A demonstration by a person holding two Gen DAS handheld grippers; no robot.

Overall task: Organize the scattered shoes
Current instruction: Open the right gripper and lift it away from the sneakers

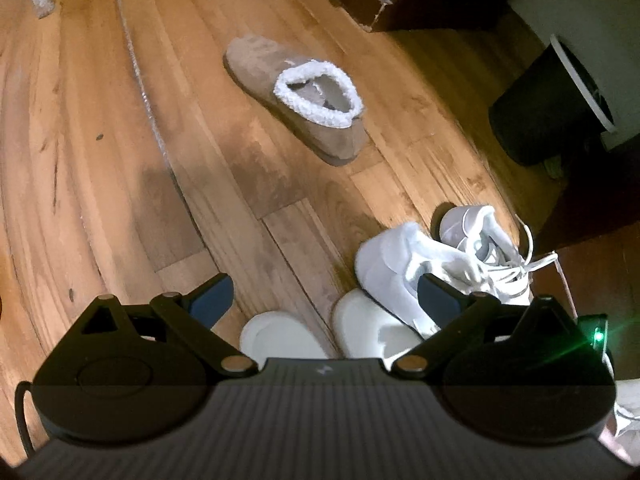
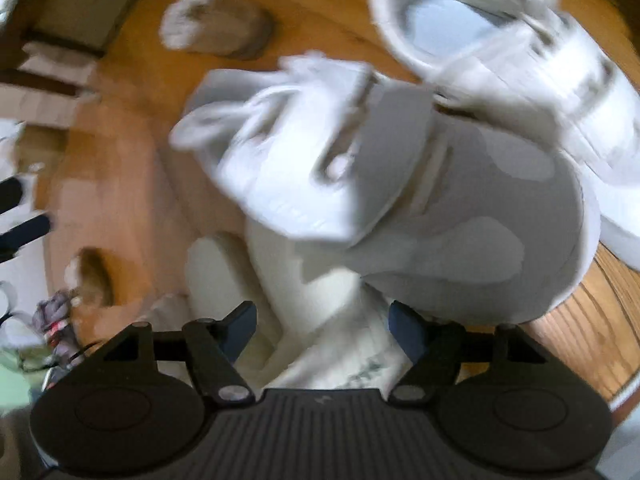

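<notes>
I can read no brand or writing on any shoe; the right wrist view is blurred. From my left gripper (image 1: 324,300), whose jaws stand apart with nothing between them, I see a tan slipper (image 1: 296,98) with a white fleece collar lying on the wood floor (image 1: 120,160), well ahead of the fingers. Near that slipper's heel, toward me and to the right, a white sneaker (image 1: 404,276) lies tipped, its loose laces (image 1: 532,260) trailing; one fingertip overlaps it in the view, and I cannot tell whether they touch. Two pale rounded shapes (image 1: 280,336) sit just below the jaws.

My right gripper (image 2: 322,322) stands apart too, holding nothing. Just ahead of its fingers lies a white sneaker (image 2: 320,152) on its side, grey sole (image 2: 480,216) showing, a second sneaker (image 2: 520,48) touching it beyond. The slipper (image 2: 216,28) lies farther off.
</notes>
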